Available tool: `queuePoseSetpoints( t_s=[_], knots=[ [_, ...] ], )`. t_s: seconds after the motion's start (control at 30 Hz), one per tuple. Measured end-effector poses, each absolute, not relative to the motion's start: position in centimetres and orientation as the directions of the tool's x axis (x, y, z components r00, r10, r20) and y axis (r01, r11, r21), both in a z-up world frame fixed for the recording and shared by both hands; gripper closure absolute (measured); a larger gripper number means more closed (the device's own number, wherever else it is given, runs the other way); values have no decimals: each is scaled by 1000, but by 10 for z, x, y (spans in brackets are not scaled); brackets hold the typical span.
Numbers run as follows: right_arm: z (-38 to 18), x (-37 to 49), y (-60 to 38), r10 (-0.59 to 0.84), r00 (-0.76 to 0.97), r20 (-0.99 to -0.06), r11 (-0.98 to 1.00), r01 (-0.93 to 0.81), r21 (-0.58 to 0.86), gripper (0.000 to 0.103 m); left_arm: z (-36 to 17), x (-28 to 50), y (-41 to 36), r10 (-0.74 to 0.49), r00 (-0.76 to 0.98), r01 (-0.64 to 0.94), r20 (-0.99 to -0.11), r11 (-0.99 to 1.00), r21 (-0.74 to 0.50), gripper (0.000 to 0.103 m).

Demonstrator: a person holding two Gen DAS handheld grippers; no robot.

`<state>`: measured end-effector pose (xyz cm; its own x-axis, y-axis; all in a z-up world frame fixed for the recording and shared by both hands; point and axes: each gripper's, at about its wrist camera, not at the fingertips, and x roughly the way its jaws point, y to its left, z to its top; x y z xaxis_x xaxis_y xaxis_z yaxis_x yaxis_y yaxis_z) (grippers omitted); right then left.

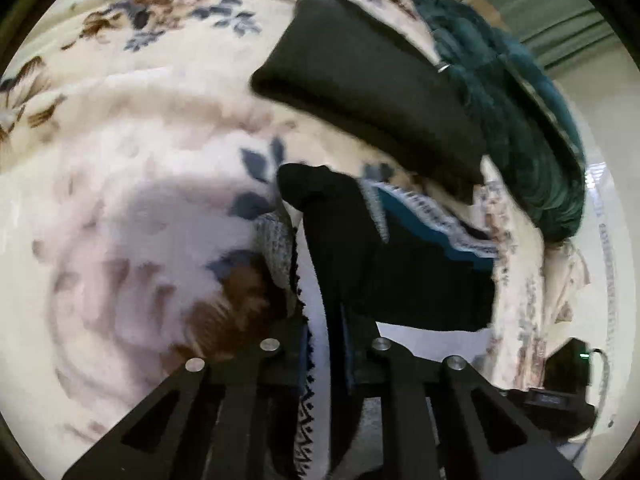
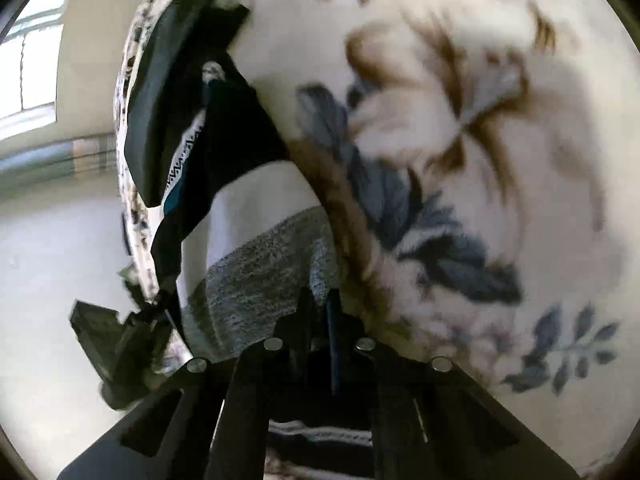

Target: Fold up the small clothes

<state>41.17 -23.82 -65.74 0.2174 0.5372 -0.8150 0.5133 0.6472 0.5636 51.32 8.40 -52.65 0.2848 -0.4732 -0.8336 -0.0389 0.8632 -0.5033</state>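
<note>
On the floral blanket [image 1: 132, 184], your left gripper [image 1: 324, 344] and right gripper [image 2: 320, 320] each pinch the patterned garment [image 1: 400, 264]. Beyond it lie a black cloth [image 1: 360, 80] and teal cloth [image 1: 532, 148], near the blanket's edge; bare blanket spreads opposite.

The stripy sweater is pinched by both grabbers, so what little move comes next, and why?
Probably lay it flat on the floral blanket. The left gripper and the right gripper each clamp an edge of the stripy sweater, which hangs bunched, not spread; the views are blurred, so this is a guess.
</note>
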Motion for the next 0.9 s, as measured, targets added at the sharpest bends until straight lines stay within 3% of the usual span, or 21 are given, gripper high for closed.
queuePoseSetpoints(
  t_s=[0.13,0.23,0.3,0.33,0.37,0.57,0.67,0.77,0.8,0.83,0.9],
  knots=[
    [-658,413,-228,503,178,-846,701,487,520,98,-538,517,89,-506,236,-63,-829,844,-533,91],
    [-649,425,-221,506,132,-852,733,456,505,94,-524,502,101,-548,219,-111,-807,808,-579,78],
    [-639,421,-216,511,118,-852,744,436,506,80,-512,483,108,-548,221,-124,-807,805,-581,78],
    [-632,414,-213,522,121,-844,739,429,519,61,-504,467,112,-551,218,-115,-806,805,-582,78],
    [-628,409,-212,530,122,-839,736,426,526,54,-498,452,115,-543,211,-108,-813,814,-571,78],
    [-624,346,-200,532,52,-845,748,440,497,54,-513,362,103,-482,49,-88,-875,870,-485,78],
    [-643,305,-193,522,16,-853,720,527,450,54,-535,329,95,-479,-51,-130,-876,873,-470,78],
    [-656,270,-186,513,-6,-858,707,569,419,54,-535,307,84,-443,-9,-78,-896,894,-441,79],
    [-662,266,-181,503,-13,-864,708,579,404,54,-531,304,79,-416,27,-40,-909,908,-417,81],
    [-666,257,-178,492,-20,-870,708,592,386,54,-527,300,77,-400,49,-14,-915,916,-401,97],
    [-673,246,-176,480,-14,-877,705,602,376,56,-522,298,74,-363,97,16,-927,931,-364,98]
  ],
)
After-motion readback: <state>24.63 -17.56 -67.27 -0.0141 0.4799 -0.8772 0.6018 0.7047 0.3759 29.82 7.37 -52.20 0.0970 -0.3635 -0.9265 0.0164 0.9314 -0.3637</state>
